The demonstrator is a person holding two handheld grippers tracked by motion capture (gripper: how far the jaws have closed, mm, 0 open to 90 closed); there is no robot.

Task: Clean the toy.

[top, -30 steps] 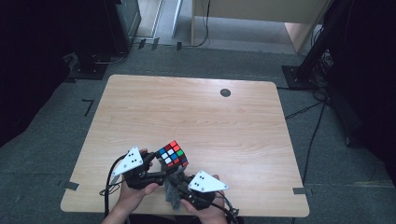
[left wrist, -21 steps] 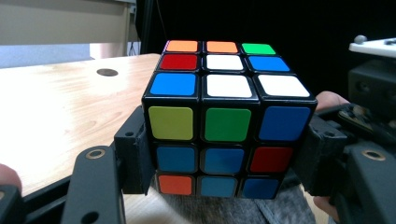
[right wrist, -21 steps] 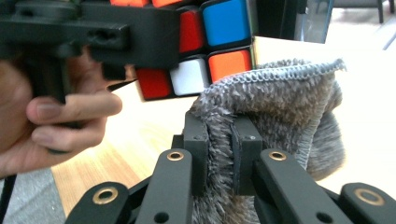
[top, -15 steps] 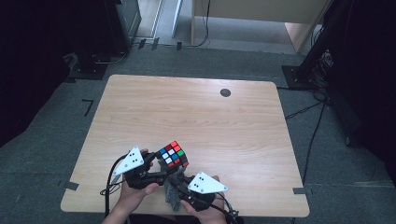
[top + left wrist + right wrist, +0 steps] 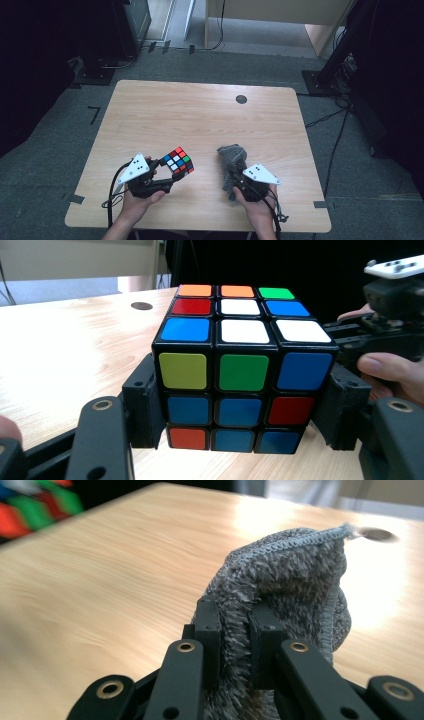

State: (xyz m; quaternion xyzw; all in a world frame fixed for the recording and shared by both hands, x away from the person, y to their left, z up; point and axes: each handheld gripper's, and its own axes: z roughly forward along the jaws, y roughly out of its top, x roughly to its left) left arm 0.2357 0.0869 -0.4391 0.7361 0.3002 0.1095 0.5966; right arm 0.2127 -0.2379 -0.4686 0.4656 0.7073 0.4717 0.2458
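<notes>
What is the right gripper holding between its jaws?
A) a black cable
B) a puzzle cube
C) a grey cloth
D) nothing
C: in the right gripper view the right gripper has its jaws pinched on a fold of the grey cloth, while the puzzle cube sits clamped in the left gripper.

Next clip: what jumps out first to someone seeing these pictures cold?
The brightly coloured puzzle cube stands out first, clamped between the jaws of the left gripper at the near left of the wooden table. Next is the fluffy grey cloth, pinched in the right gripper at the near right, apart from the cube. A small dark disc sits alone near the table's far edge.
</notes>
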